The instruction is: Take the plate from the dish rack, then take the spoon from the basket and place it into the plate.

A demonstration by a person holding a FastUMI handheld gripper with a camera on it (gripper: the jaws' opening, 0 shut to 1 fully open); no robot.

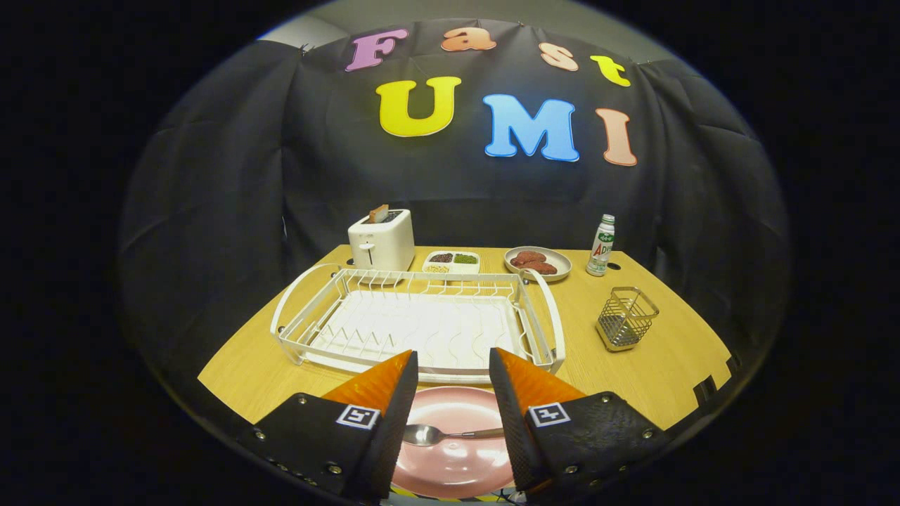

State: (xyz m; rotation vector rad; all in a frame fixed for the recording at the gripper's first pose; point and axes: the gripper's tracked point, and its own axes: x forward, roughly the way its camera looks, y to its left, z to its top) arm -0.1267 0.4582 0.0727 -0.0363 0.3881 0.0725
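Observation:
A pink plate (pixel 453 457) lies on the wooden table in front of the white dish rack (pixel 422 323), right between my fingers. A metal spoon (pixel 450 435) rests across the plate, its bowl toward the left finger and its handle running under the right finger. My gripper (pixel 450 372) is open, fingers spread apart above the plate, with neither finger pressing on the spoon. The dish rack stands just beyond the fingertips and holds nothing. The wire basket (pixel 626 318) stands to the right of the rack and looks empty.
At the back of the table stand a white toaster (pixel 382 241) with a slice in it, a small divided dish (pixel 451 262), a plate of reddish food (pixel 538 263) and a small bottle (pixel 601 245). The table's right edge (pixel 710 383) has notches.

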